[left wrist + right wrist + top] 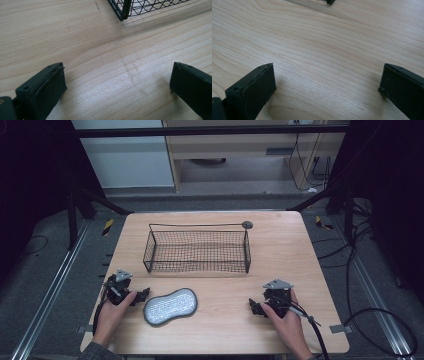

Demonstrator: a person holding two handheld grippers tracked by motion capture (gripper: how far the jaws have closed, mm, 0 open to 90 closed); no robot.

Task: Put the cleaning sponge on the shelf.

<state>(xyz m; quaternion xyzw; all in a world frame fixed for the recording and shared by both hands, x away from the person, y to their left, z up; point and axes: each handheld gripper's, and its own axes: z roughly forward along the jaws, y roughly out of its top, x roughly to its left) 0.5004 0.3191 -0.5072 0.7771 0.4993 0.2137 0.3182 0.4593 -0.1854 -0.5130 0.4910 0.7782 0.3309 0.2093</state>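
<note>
Grey oblong pad (170,306), flat on worktop (225,325) just before the wire basket (198,251), long axis crosswise; left claw (131,296) nearer, right claw (260,307) well apart, both gaping, empty.

High view is dim and soft, dark at both sides, with the wooden table (220,270) evenly lit from above and only faint shadows under the wire basket (197,251). Both gripper views are brighter, with a pale sheen on the wood grain and soft shadows beside the black jaws. Jaws close to the lens look slightly blurred; wood grain farther off stays sharp, no obvious edge distortion.
</note>
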